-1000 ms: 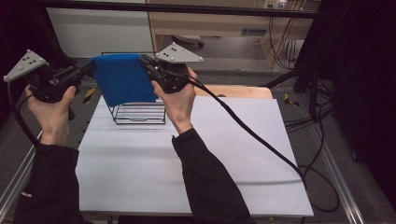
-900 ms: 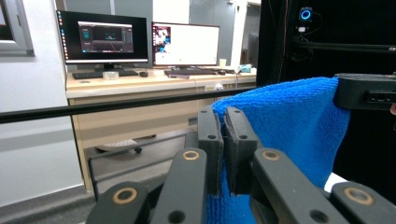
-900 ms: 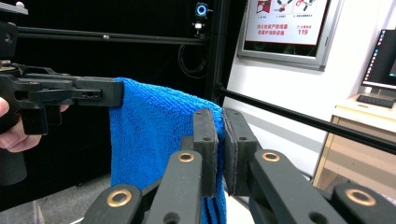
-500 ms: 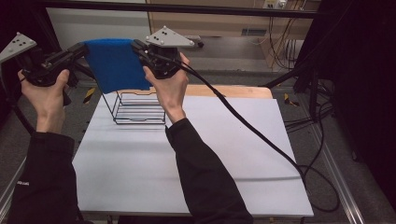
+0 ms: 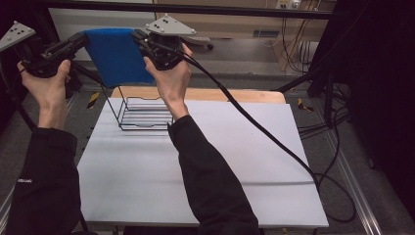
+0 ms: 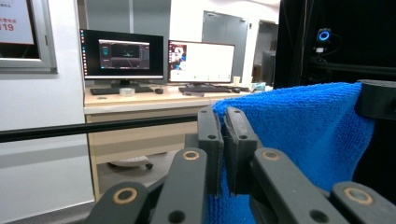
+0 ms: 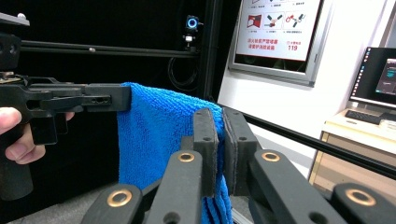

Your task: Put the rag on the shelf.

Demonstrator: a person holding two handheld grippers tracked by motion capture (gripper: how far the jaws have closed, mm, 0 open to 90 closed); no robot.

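Both grippers were raised well above the table (image 5: pixel 205 161), holding a blue terry towel (image 5: pixel 116 56) stretched between them. Left gripper (image 5: pixel 80 40) had its jaws pressed together on the towel's upper left corner; in the left gripper view the jaws sat nearly touching with blue cloth (image 6: pixel 299 135) pinched between them and hanging down to the right. Right gripper (image 5: pixel 139 38) pinched the upper right corner the same way; right gripper view showed the towel (image 7: pixel 154 135) caught between its close-set jaws and running across to the other gripper (image 7: pixel 105 100) at left. Towel hung flat, top edge roughly level, lower edge free in the air above and behind a black wire rack (image 5: pixel 144 115). Rack stood on the white tabletop near its far left part, not touching the towel. Left hand (image 5: pixel 46 85) and right hand (image 5: pixel 169 81) gripped the handles, black sleeves below. Black cable (image 5: pixel 254 127) trailed from the right gripper across the table to the right. Monitors (image 6: pixel 159 58) on a desk showed in the left gripper view.
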